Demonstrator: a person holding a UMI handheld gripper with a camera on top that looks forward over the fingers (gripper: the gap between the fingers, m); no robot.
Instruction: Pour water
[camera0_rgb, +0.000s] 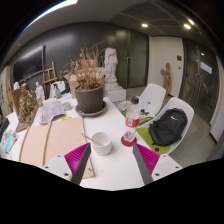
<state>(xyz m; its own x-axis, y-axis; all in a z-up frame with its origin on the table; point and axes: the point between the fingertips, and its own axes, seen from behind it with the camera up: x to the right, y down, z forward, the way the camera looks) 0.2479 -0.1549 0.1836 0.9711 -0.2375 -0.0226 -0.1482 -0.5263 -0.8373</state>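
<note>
One view only, riding on the gripper (108, 160) and looking forward along both fingers (80, 165), seen low in front. Held above the near edge of the white table (110, 170), angled slightly down across its top toward the far edge. Close to the tabletop, with the cup (102, 144) just ahead; wide lens, taking in the room behind.

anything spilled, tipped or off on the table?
Nothing stands out. The white cup and the bottle stand upright on the table, no spill visible. The open tool is empty, cup just ahead.
</note>
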